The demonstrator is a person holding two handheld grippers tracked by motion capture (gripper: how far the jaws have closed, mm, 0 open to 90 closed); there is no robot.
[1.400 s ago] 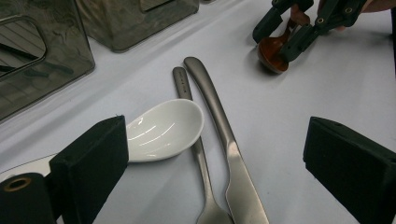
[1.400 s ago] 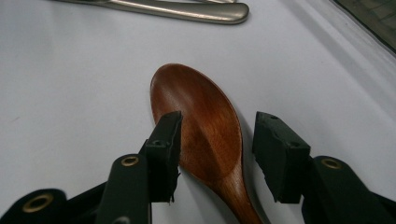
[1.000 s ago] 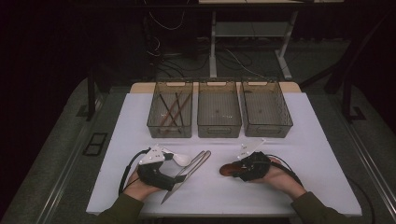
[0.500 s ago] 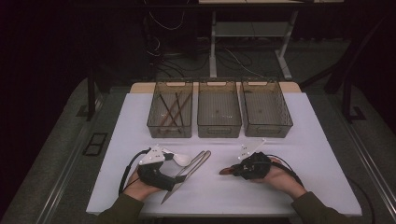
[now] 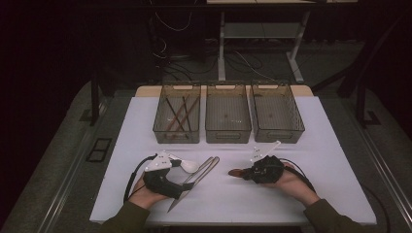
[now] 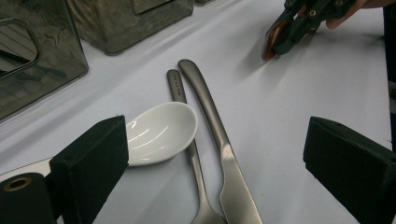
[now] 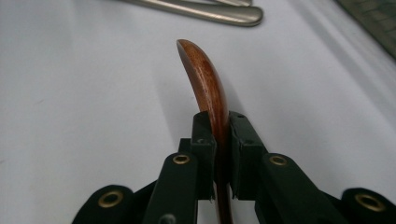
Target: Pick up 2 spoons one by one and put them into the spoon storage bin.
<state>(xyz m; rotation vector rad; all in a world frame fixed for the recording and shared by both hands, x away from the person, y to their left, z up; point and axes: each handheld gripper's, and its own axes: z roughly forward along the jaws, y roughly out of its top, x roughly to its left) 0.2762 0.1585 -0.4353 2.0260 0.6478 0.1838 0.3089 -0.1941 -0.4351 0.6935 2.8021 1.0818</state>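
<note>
Two jaws of right hand-held gripper (image 7: 219, 154) clamped on wooden handle (image 7: 205, 79), tip protruding ahead

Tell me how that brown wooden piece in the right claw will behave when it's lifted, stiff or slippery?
The wooden piece is probably stiff: it juts from the right claw without sagging. Its glossy finish may make it slippery, and the pads hold it only by its thin edges. Being curved, it might pivot in that narrow hold. It looks light for its size.

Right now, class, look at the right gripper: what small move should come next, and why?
Probably lift it slightly. The right gripper, whose jaws have just been closing, is clamped on the wooden utensil low over the white table, so raising it clears the surface.
</note>
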